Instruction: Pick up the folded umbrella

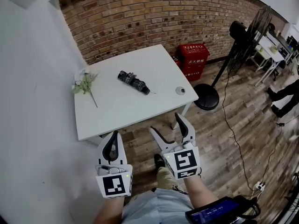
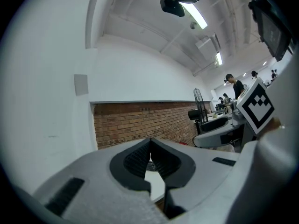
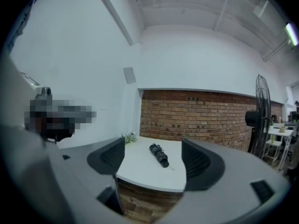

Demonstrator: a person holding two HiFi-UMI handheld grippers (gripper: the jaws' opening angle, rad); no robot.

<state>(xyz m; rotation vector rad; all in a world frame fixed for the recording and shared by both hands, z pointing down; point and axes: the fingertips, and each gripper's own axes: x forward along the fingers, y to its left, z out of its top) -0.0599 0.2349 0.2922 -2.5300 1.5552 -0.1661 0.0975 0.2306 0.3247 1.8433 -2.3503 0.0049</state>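
A black folded umbrella (image 1: 133, 82) lies near the middle of a white table (image 1: 117, 111), well ahead of both grippers. The right gripper view shows the umbrella (image 3: 159, 155) lying lengthwise on the tabletop, framed between the jaws. My right gripper (image 1: 166, 128) hangs open in front of the table's near edge, above the wooden floor. My left gripper (image 1: 112, 142) is shut with nothing in it, just off the table's near left corner. In its own view the left gripper (image 2: 150, 160) has its pads pressed together at the tips.
A sprig of white flowers (image 1: 84, 84) lies at the table's left end and a small round object (image 1: 180, 90) near its right edge. A red box (image 1: 193, 59) and a standing fan (image 1: 246, 36) are to the right. Behind the table rises a brick wall (image 1: 154, 17); a white wall (image 1: 28, 101) runs along the left.
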